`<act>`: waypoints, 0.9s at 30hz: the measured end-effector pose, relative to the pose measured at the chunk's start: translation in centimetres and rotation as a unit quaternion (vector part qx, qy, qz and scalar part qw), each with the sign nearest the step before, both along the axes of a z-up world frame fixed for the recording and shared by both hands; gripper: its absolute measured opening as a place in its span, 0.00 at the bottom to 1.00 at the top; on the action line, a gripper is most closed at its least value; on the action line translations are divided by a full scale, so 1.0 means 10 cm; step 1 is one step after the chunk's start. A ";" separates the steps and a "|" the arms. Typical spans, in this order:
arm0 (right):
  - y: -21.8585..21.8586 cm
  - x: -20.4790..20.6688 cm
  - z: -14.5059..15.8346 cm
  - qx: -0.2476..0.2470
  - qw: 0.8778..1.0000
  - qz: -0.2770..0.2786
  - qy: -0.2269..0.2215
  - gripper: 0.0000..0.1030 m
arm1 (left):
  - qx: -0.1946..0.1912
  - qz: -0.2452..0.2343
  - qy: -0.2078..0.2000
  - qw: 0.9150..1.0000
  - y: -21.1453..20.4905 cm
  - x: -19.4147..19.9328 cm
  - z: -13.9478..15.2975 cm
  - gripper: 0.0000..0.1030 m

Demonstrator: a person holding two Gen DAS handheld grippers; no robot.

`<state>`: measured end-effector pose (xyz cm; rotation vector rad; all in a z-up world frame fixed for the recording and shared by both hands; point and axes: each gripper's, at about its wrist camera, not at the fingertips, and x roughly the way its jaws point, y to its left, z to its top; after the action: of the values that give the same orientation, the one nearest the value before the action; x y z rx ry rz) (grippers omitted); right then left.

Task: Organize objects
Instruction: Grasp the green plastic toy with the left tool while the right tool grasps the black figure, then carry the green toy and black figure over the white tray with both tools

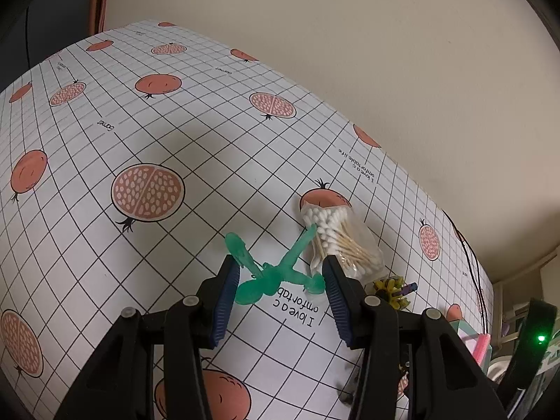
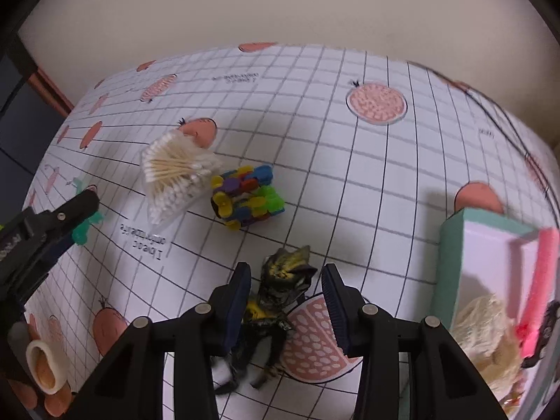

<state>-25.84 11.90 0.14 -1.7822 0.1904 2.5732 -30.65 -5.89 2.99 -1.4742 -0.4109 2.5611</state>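
My left hand-held gripper [image 1: 281, 281] gapes wide around the green toy figure [image 1: 276, 273] lying on the desk [image 1: 105, 161]; I should centre, then close gently. My right hand-held gripper [image 2: 287, 301], also wide open, straddles the black-and-yellow figure [image 2: 276, 301] near the teal box [image 2: 451, 266].

Blurred teal box [image 2: 451, 269], cut by right edge

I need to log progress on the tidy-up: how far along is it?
Partly done. The teal box already holds a pink item and a pale fluffy one. Open left hand-held gripper straddles the green toy; open right hand-held gripper straddles the dark figure. Cotton swabs and colourful blocks remain out.
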 end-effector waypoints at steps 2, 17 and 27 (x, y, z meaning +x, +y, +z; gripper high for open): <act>0.00 0.01 -0.03 0.005 1.000 -0.004 0.003 0.40 | 0.000 0.000 -0.001 1.000 0.01 0.00 0.00 0.49; 0.07 0.06 0.15 0.004 1.000 -0.002 0.020 0.28 | -0.006 0.002 0.000 1.000 0.03 0.01 -0.01 0.49; 0.22 0.28 0.54 0.001 0.998 -0.020 0.052 0.27 | -0.004 -0.019 0.008 1.000 0.33 0.18 0.16 0.49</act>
<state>-23.01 14.05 5.51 -1.6267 0.2208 2.6402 -28.88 -2.64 4.55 -1.4477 -0.3663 2.5463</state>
